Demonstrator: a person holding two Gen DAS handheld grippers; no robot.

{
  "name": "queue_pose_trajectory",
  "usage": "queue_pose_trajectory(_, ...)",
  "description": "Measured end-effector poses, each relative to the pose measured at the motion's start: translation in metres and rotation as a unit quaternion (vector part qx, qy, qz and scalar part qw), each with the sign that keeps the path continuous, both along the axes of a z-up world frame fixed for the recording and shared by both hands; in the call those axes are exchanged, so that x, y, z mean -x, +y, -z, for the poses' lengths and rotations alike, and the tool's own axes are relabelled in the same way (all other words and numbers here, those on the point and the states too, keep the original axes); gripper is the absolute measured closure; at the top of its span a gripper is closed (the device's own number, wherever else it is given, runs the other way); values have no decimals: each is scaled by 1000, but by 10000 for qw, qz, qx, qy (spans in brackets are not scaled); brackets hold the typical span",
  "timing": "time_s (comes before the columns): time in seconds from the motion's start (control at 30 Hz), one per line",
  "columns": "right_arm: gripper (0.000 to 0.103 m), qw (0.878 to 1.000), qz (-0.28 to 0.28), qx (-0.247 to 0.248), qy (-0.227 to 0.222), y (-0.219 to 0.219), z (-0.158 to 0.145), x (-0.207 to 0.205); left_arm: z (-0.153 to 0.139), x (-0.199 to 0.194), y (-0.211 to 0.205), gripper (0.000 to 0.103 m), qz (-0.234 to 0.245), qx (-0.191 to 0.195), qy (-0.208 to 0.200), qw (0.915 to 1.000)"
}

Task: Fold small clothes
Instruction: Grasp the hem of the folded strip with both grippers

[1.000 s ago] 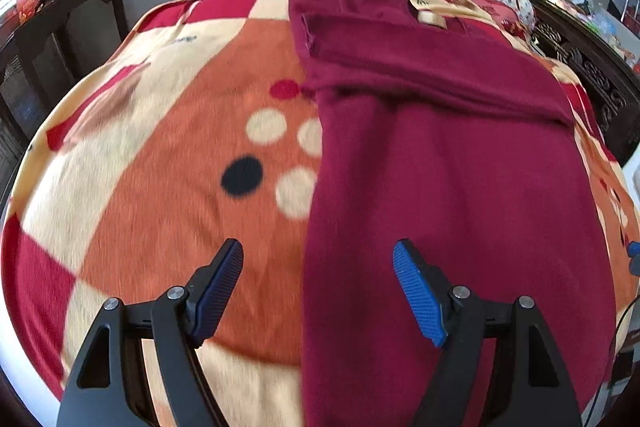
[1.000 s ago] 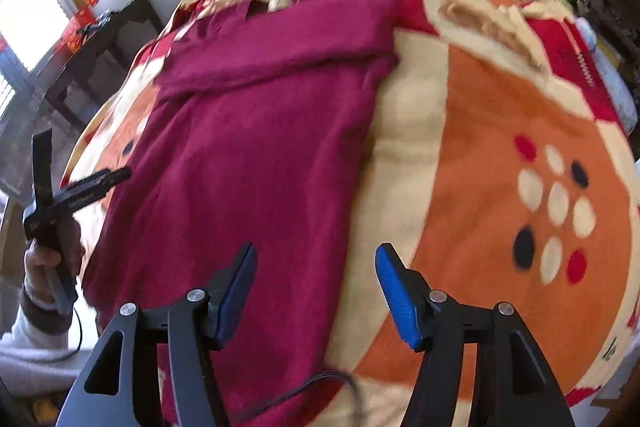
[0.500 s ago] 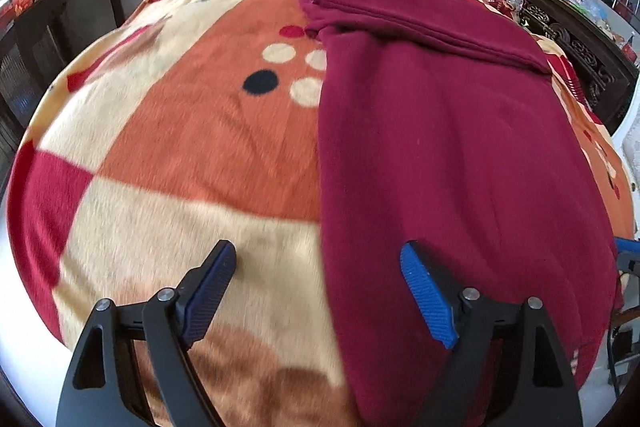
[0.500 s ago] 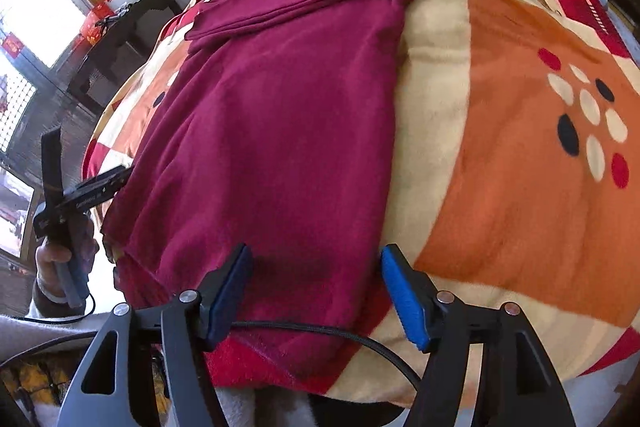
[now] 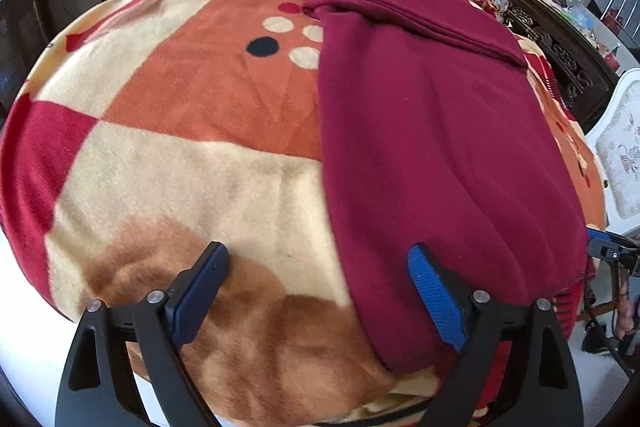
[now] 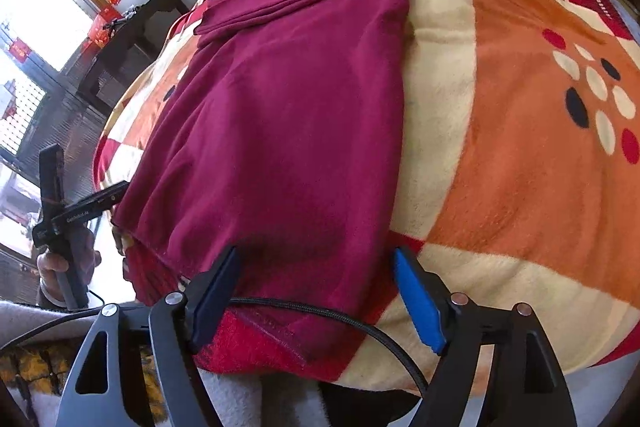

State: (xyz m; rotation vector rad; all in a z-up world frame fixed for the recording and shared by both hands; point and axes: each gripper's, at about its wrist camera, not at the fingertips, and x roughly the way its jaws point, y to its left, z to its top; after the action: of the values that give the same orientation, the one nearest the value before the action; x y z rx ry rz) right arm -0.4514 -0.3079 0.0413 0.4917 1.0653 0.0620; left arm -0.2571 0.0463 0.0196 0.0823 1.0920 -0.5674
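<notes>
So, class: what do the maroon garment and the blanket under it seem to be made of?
Garment: probably a soft matte knit, fleece or jersey; it drapes in smooth folds with stitched hems. Blanket: likely plush synthetic fleece; fuzzy nap, printed checks and dots.

Left gripper (image 5: 316, 291), right gripper (image 6: 316, 295): black frames, silver screws, ribbed blue pads (image 5: 436, 301). Braided black cable (image 6: 340, 315) crosses right one. Grey sleeve (image 6: 24, 323); white lettering on left gripper's body.
</notes>
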Motion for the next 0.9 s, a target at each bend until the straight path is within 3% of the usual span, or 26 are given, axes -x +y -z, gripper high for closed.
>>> queue_pose_trajectory(0.27,21,9995,-90,-289,-66,1,5,8,1,7,-15,9,328,104,180,9992)
queue_pose_trajectory(0.47,21,9957,23,-898,-224,-12,11,13,3,6,-16,2,406,278,318,9983)
queue_pose_trajectory(0.53,29,9953,-63,-922,-307,-10,12,13,4,7,-20,1,409,232,274,9985)
queue_pose_trajectory(0.57,39,9953,-99,-909,-327,-8,12,13,5,8,-22,1,447,184,246,9985)
queue_pose_trajectory(0.63,45,9951,-40,-913,-390,-9,13,15,5,10,-26,1,582,86,186,9981)
queue_pose_trajectory(0.67,54,9945,30,-961,-404,-12,13,16,5,11,-26,4,631,70,163,9978)
queue_pose_trajectory(0.7,68,9938,111,-1030,-416,-16,13,18,4,11,-26,8,675,91,140,9976)
queue_pose_trajectory(0.73,75,9925,166,-1121,-449,-19,13,18,2,12,-26,22,710,87,89,9974)
queue_pose_trajectory(0.77,89,9908,154,-1246,-509,-21,13,18,1,13,-27,44,749,44,21,9972)
queue_pose_trajectory(0.83,91,9883,81,-1382,-638,-19,10,15,-2,13,-28,73,859,-52,-35,9963)
queue_pose_trajectory(0.9,92,9864,-45,-1421,-824,-15,3,8,-5,6,-25,85,861,14,46,9963)
